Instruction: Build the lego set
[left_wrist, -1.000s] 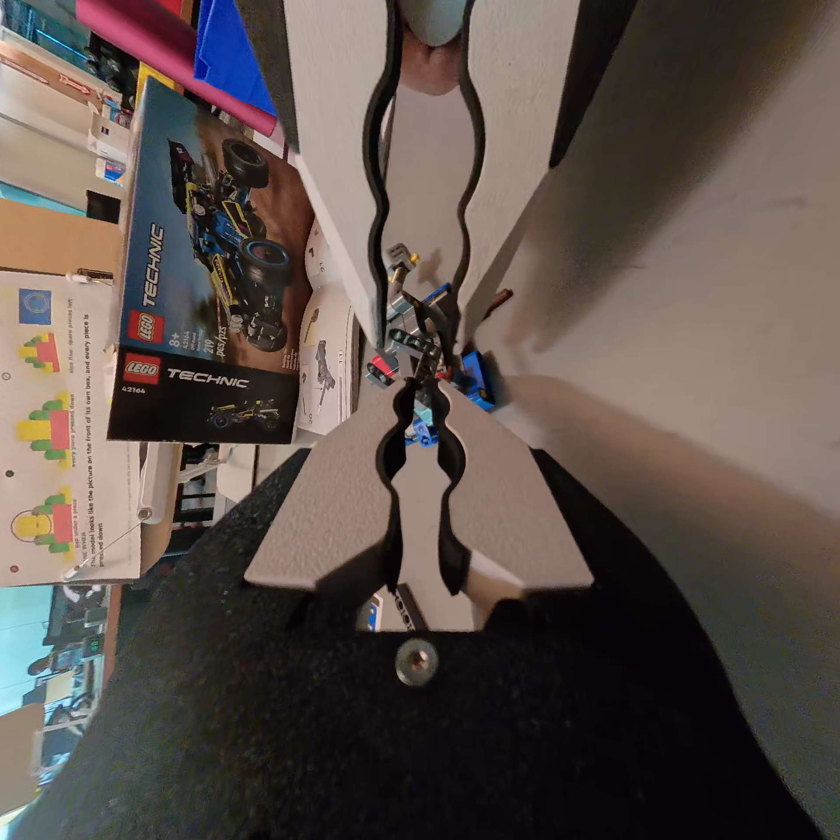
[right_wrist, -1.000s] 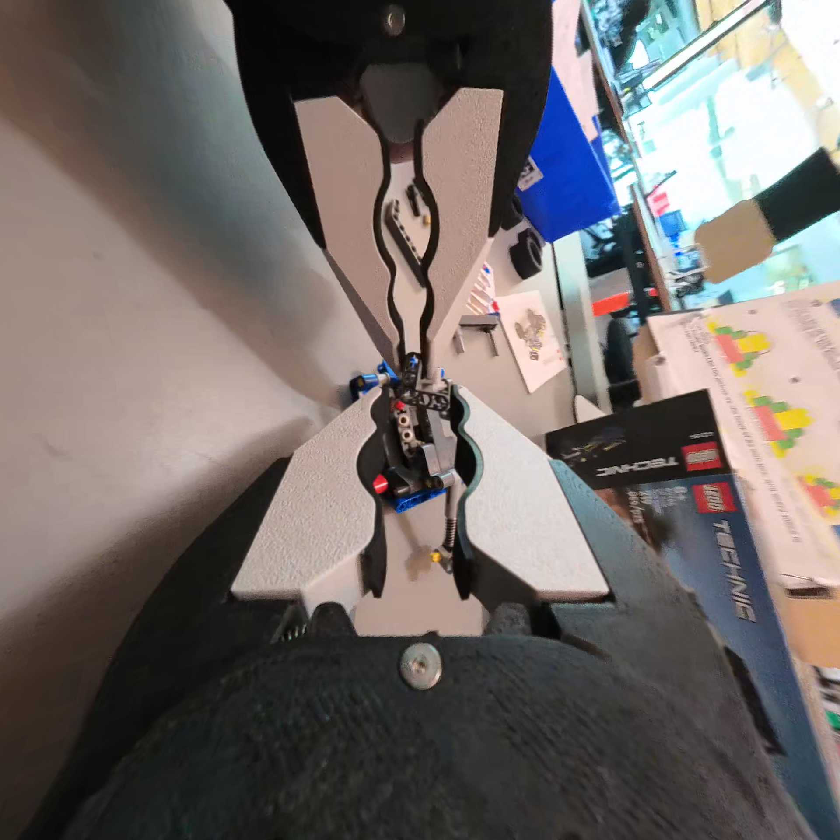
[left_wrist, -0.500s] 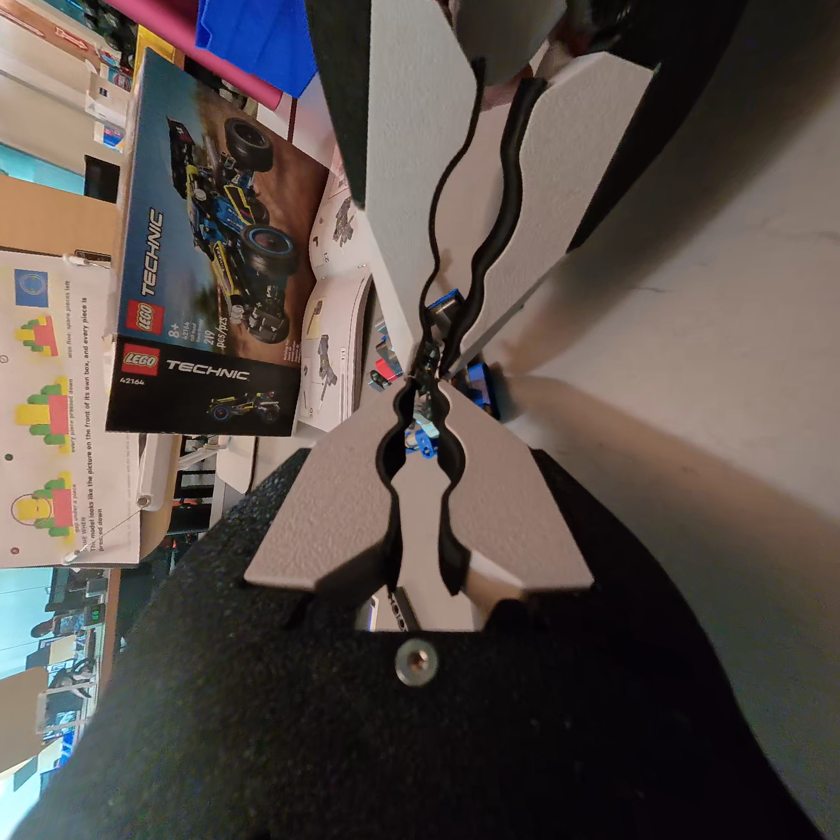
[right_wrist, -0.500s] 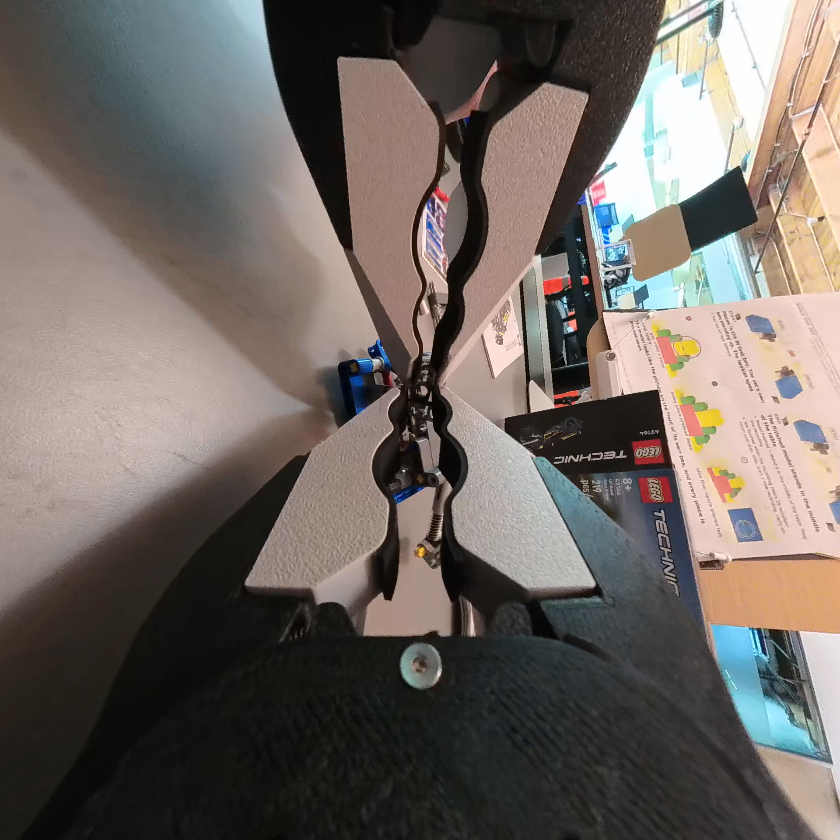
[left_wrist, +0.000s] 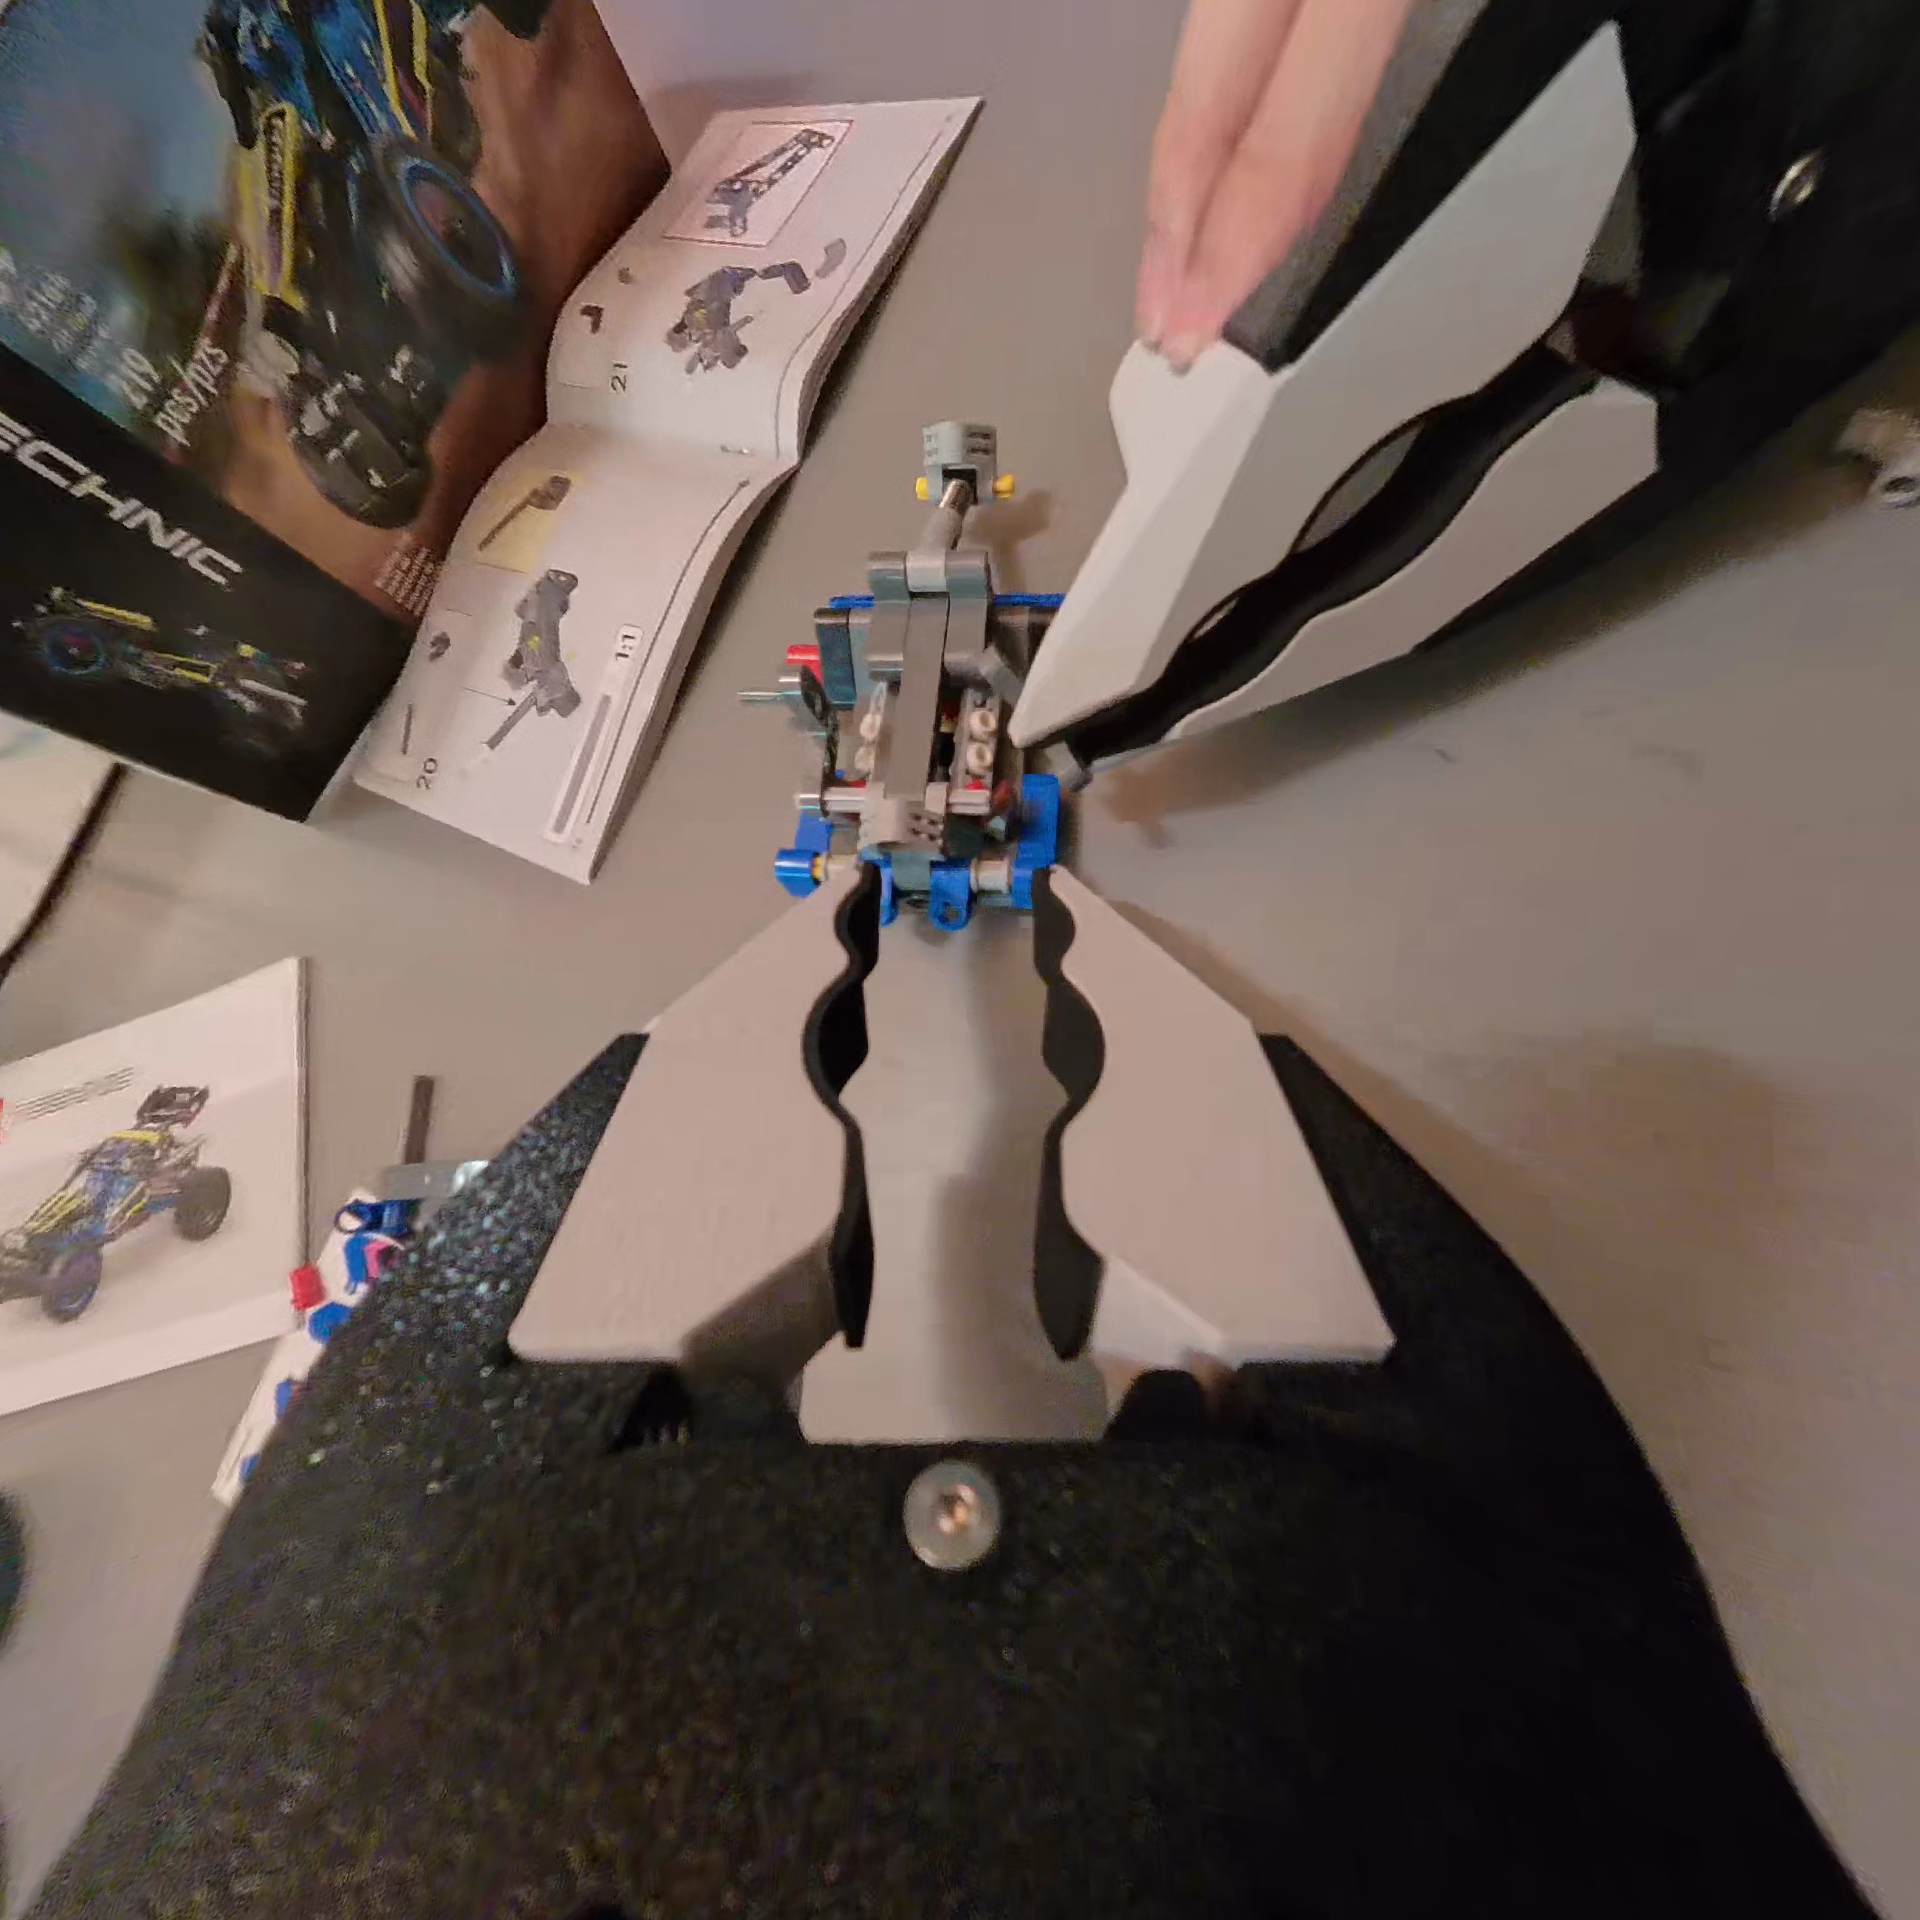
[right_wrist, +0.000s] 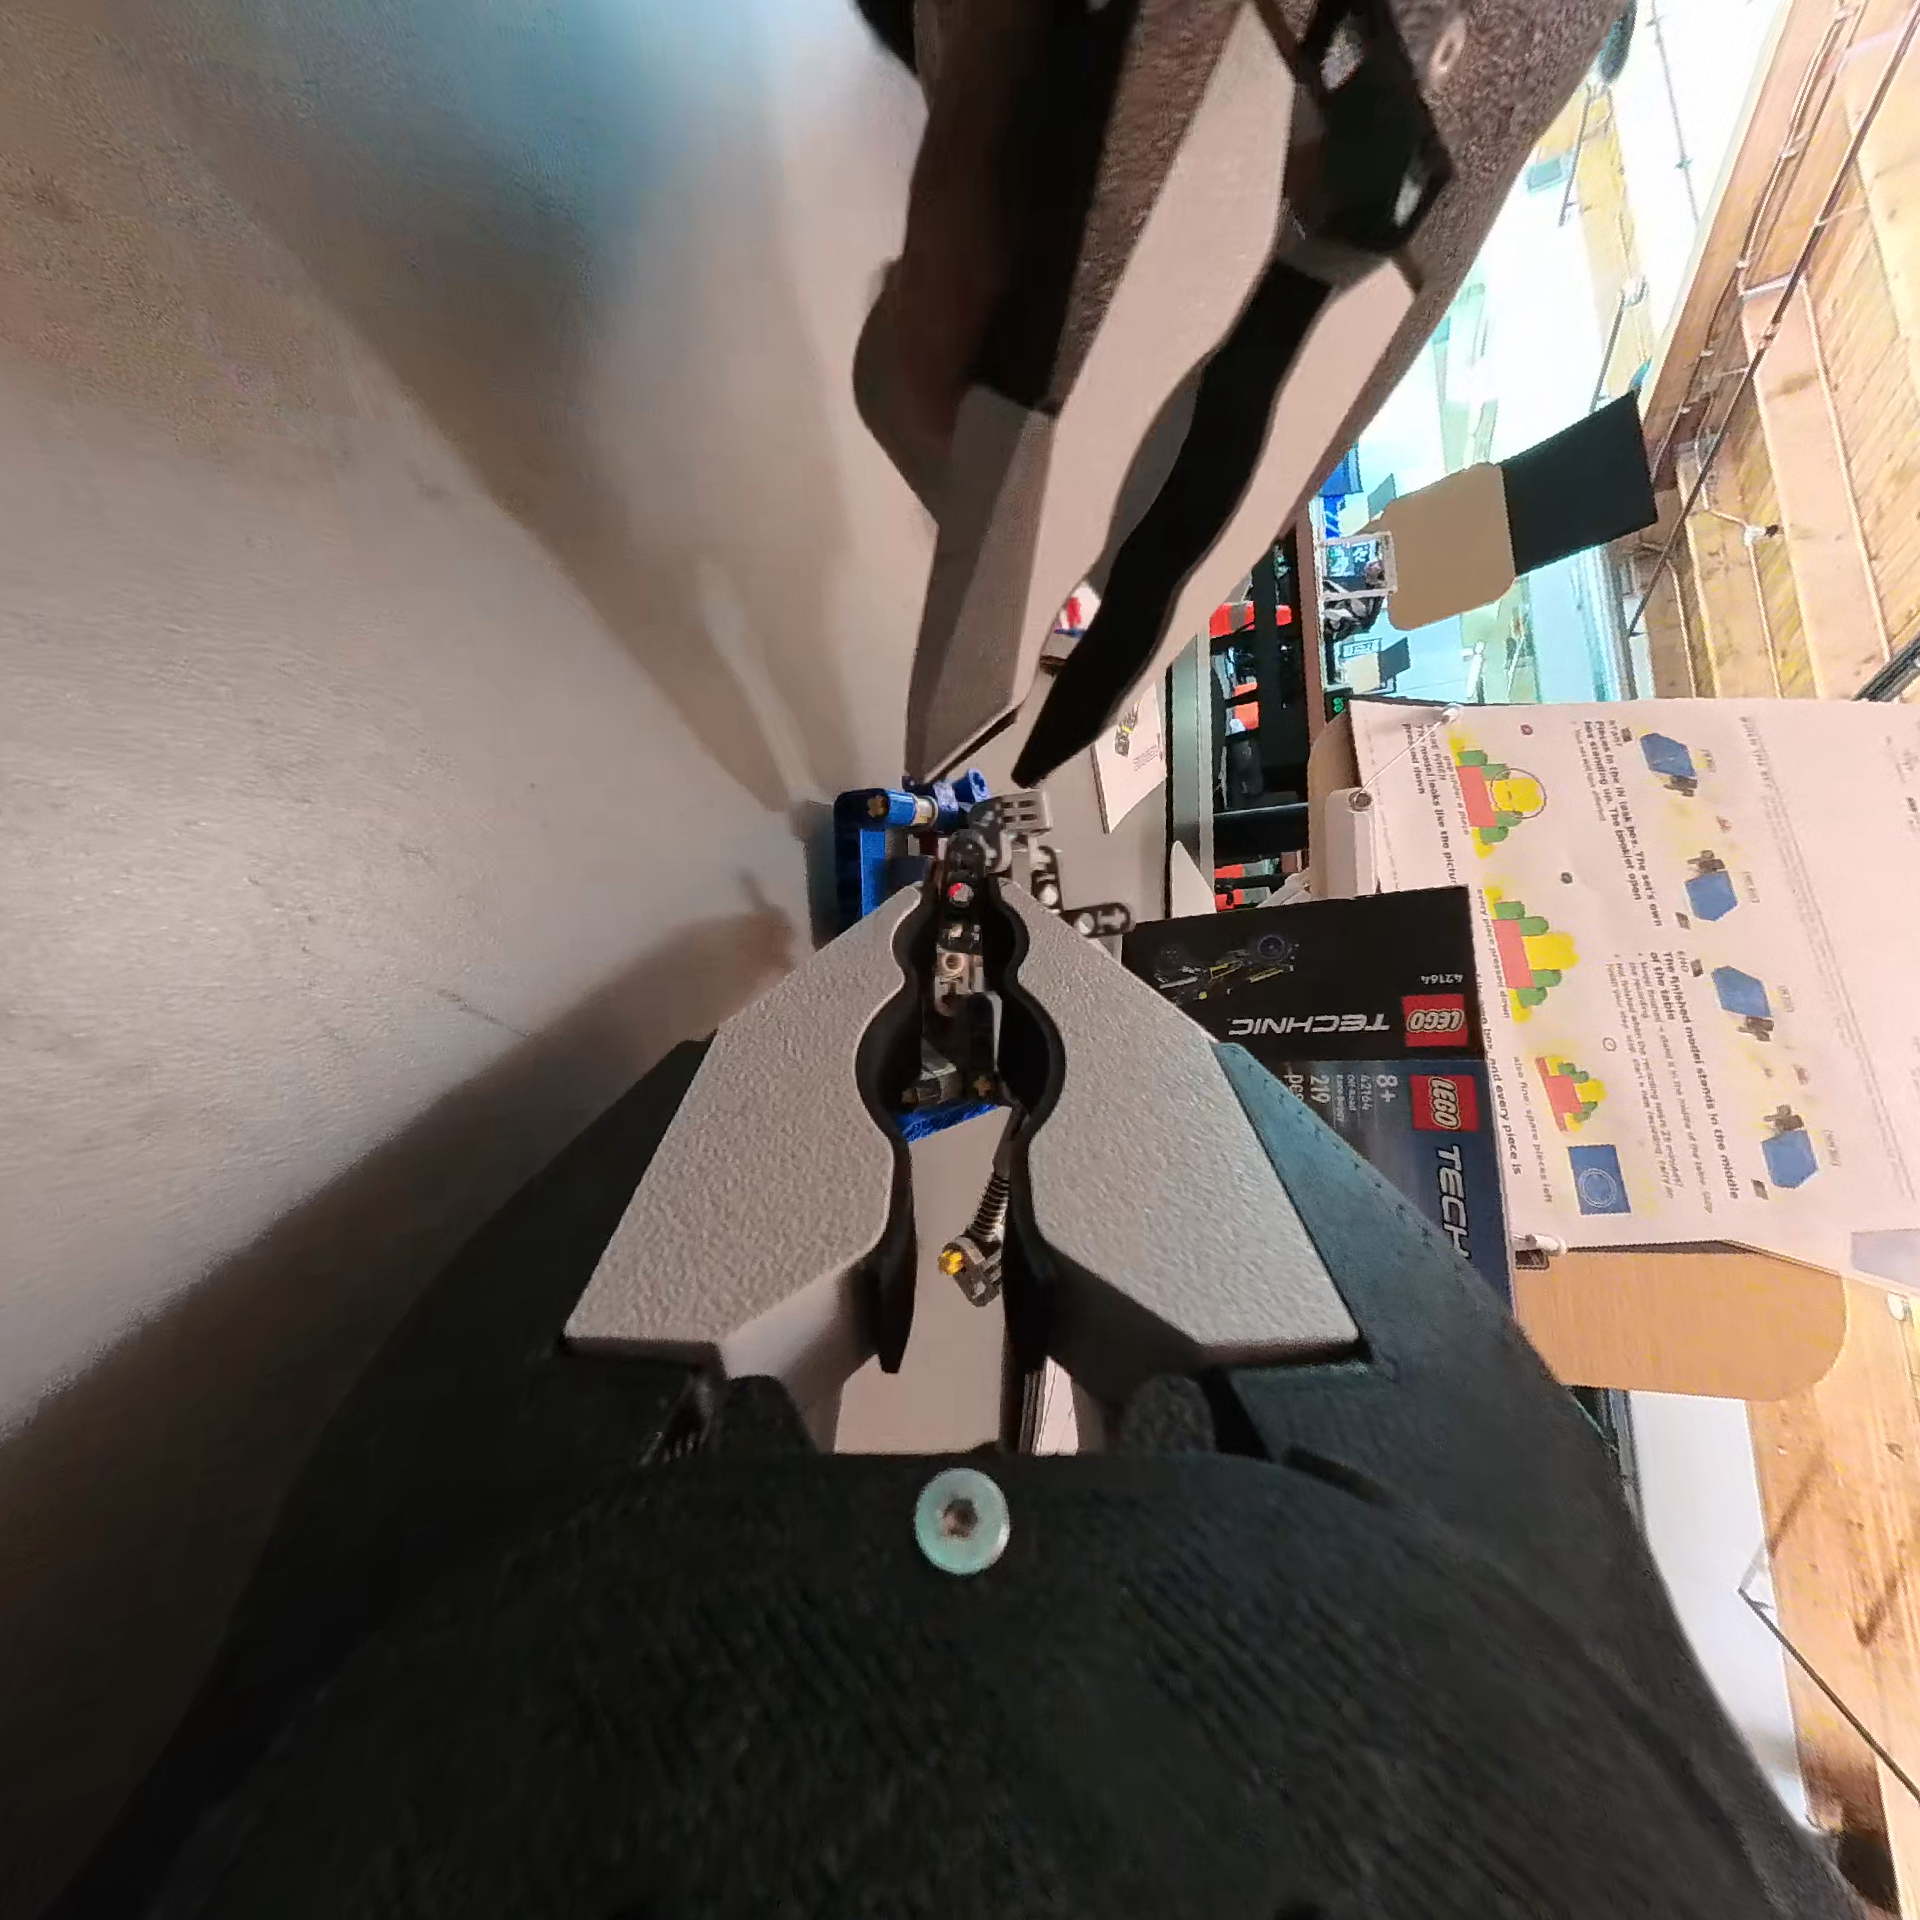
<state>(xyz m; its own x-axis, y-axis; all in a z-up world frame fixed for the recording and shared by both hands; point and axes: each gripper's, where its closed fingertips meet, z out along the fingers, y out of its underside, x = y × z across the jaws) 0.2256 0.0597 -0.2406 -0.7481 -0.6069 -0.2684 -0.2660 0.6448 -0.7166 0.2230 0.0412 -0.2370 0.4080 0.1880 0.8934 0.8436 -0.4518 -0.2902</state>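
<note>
Since a second ago the left gripper (left_wrist: 951, 883) has let its jaws part; they now stand wide, flanking the near blue end of the small grey, blue and black brick-built model (left_wrist: 920, 727) without clamping it. The right gripper (right_wrist: 961, 914) has clenched its jaws on the model's black middle, so it alone carries the model just above the grey surface (left_wrist: 1455, 935). An open instruction booklet (left_wrist: 665, 447) lies far left, readable for reference.
</note>
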